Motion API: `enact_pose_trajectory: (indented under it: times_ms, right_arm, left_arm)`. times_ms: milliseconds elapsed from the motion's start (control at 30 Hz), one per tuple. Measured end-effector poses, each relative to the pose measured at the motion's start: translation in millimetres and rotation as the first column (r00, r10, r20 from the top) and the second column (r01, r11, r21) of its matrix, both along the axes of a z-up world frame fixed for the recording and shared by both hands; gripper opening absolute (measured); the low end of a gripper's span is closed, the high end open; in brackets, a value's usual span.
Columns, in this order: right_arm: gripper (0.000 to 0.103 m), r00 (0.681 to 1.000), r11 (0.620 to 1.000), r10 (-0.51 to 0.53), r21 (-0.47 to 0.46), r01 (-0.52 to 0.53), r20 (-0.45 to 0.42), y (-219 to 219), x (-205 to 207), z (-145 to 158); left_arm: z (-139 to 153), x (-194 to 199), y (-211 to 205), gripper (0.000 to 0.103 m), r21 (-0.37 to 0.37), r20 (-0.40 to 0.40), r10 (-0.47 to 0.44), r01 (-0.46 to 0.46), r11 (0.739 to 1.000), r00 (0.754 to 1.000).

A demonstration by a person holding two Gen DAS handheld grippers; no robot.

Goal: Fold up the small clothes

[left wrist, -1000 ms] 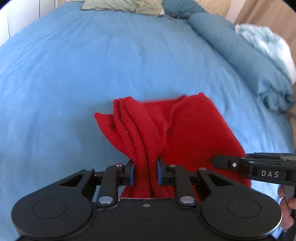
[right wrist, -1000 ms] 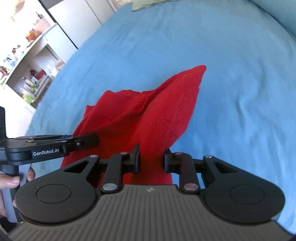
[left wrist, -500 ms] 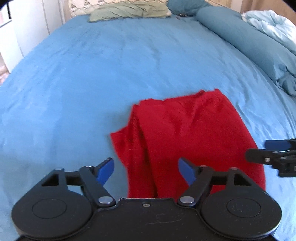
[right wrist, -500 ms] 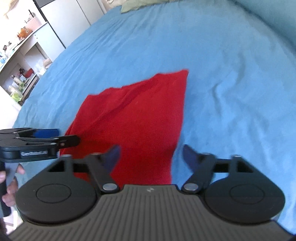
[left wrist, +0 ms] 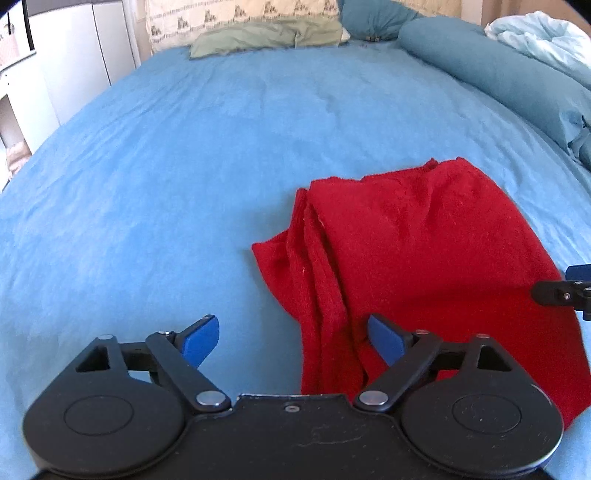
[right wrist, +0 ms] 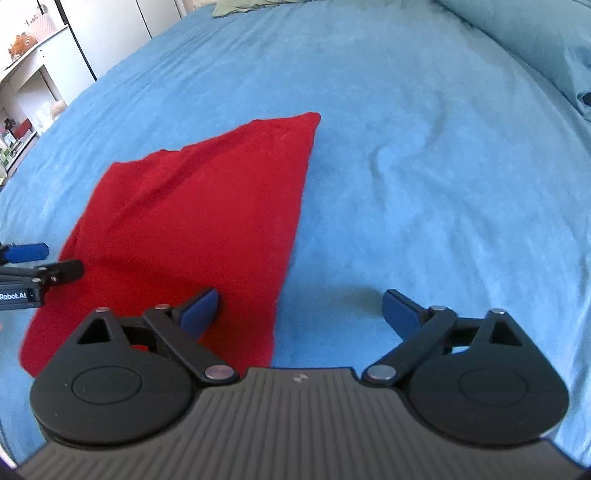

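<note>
Both wrist views, close, angled down, sharing red cloth [left wrist: 424, 258]

Left black two-finger tongs [left wrist: 293, 339]: jaws wide apart, just opened further, nothing pinched; angled downward.
Left blue pads [left wrist: 201, 339]: bare.
Right black two-finger tongs [right wrist: 300, 314]: jaws at widest, gripping nothing; angled downward.
Right blue pads [right wrist: 400, 314]: bare.

— What covers the bed [left wrist: 184, 177]?
— A blue sheet, lightly creased. At its head lie an olive pillow [left wrist: 269, 37] and a patterned cream one [left wrist: 240, 16].
— And along the side?
— A rolled teal duvet [left wrist: 498, 74], with pale blue bedding [left wrist: 543, 40] behind; white cupboards [right wrist: 110, 29] opposite.
</note>
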State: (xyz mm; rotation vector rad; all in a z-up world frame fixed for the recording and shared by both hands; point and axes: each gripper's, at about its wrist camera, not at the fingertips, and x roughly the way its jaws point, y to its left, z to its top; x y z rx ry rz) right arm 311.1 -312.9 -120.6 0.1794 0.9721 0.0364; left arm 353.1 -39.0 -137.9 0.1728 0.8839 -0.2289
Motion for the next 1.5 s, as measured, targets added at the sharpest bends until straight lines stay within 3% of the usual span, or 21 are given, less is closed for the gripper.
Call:
enact_pose_trajectory:
  times_ms: [167,300,500,567,633,833,1100,1267,1500]
  right_arm:
    - [0.103,0.998,1.000,0.005,-0.015,-0.004,0.055,1,-6,-3]
    - [0.103,0.992,1.000,0.002,-0.011,0.000,0.129,4,-17,17]
    - [0.103,0.974,1.000,0.009,0.008,-0.011,0.228,17,-70,91]
    - [0.103,0.970,1.000,-0.001,-0.017,0.006,0.243,23,-94,120]
    - [0.103,0.968,0.998,-0.019,-0.048,0.032,0.252,28,-115,144]
    - [0.103,0.953,0.991,-0.051,-0.107,0.086,0.298,43,-192,202]
    - [0.103,0.961,0.978,-0.056,-0.177,0.107,0.270,60,-273,228]
    - [0.103,0.966,0.974,-0.067,-0.193,0.117,0.248,67,-306,221]
    - [0.103,0.980,0.980,-0.078,-0.163,0.109,0.185,74,-322,196]
  left_arm:
    - [-2,-4,3,0.092,-0.016,0.044,0.012,-0.011,1.000,0.999]
    - [16,-14,2,0.091,0.002,0.077,0.030,-0.030,1.000,0.997]
    - [90,-63,14,0.096,-0.061,0.159,0.084,-0.075,0.995,0.984]
    - [123,-89,18,0.103,-0.062,0.201,0.097,-0.086,0.994,0.975]
    - [154,-117,23,0.103,-0.088,0.232,0.105,-0.086,0.992,0.967]
    - [205,-193,28,0.103,-0.098,0.228,0.147,-0.127,0.987,0.962]
    - [203,-265,22,0.103,-0.058,0.203,0.144,-0.135,0.989,0.968]
    - [191,-293,19,0.103,-0.041,0.200,0.146,-0.141,0.989,0.969]
    - [171,-304,19,0.103,-0.039,0.148,0.135,-0.130,0.991,0.980]
